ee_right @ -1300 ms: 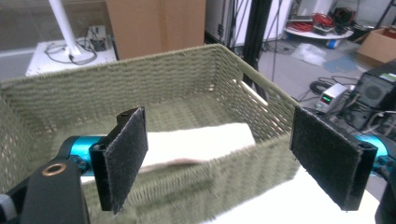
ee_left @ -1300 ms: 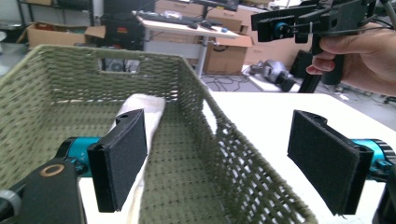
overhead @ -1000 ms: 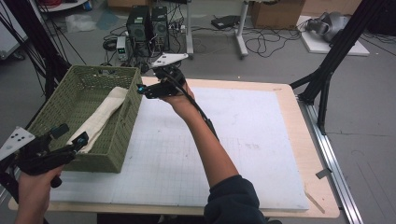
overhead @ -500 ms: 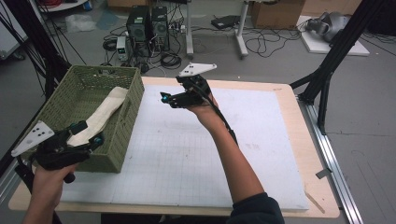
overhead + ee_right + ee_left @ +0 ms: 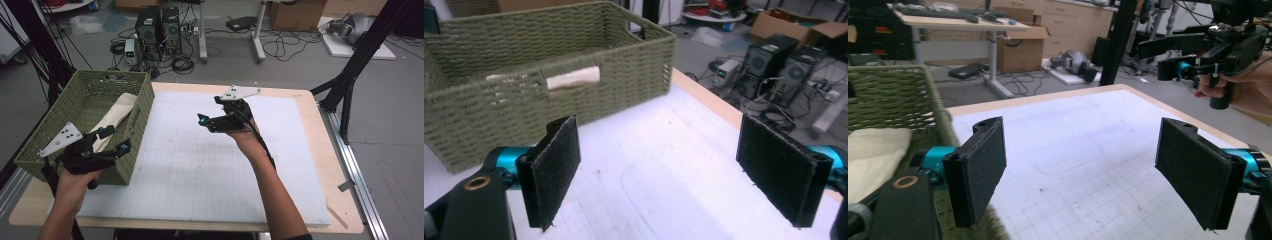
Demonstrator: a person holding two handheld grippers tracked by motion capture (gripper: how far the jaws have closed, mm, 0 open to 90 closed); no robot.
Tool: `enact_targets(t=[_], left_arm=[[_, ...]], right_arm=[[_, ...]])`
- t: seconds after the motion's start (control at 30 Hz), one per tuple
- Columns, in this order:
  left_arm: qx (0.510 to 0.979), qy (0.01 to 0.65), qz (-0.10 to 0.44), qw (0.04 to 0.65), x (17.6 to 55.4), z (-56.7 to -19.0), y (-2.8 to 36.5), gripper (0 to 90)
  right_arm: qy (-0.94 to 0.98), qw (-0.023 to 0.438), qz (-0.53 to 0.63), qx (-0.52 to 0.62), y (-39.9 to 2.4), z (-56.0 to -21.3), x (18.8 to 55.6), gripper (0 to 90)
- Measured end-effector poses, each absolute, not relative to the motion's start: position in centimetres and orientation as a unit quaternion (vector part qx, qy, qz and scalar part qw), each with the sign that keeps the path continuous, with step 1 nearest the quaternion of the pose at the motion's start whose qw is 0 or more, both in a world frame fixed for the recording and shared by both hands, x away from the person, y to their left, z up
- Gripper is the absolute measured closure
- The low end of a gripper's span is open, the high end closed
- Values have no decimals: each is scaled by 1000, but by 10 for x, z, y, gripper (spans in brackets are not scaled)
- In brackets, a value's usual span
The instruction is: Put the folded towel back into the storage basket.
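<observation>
A green woven basket (image 5: pixel 145 107) stands on the table's left side with a cream cloth (image 5: pixel 117 112) lying inside. My left gripper (image 5: pixel 116 140) hovers open and empty at the basket's near right corner; in its own view the left gripper (image 5: pixel 1088 175) shows wide-apart pads, with the basket (image 5: pixel 893 85) and cloth (image 5: pixel 873 155) at the left. My right gripper (image 5: pixel 209 111) is held above the middle of the white mat (image 5: pixel 210 170), open and empty, pointing left. From the right gripper (image 5: pixel 664 170) I see the basket (image 5: pixel 574 45) ahead, the cloth (image 5: pixel 574 78) showing through its handle slot.
The white gridded mat covers most of the wooden table (image 5: pixel 345 200). Beyond the far edge, computer towers (image 5: pixel 157 25) and cables lie on the floor. Black frame legs (image 5: pixel 350 80) stand at the right. The right gripper (image 5: pixel 1168 57) shows far off in the left gripper view.
My right gripper has drawn away from the basket, rightward and nearer over the mat. My left gripper has moved right along the basket's near side. Both stay open.
</observation>
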State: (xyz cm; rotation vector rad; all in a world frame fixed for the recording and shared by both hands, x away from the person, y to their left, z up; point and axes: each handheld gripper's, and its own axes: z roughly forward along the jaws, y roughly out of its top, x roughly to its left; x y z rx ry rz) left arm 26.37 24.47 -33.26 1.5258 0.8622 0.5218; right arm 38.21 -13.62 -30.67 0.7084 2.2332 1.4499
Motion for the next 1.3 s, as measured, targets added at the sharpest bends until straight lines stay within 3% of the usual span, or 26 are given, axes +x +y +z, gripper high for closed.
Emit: enact_targets(t=[0.73, 1.3], left_arm=[[703, 298, 186, 619, 284, -351, 180, 215], [735, 283, 165, 594, 290, -402, 141, 215]], right_arm=[[759, 233, 510, 331, -241, -358, 315, 165], [741, 279, 476, 384, -289, -406, 280, 165]])
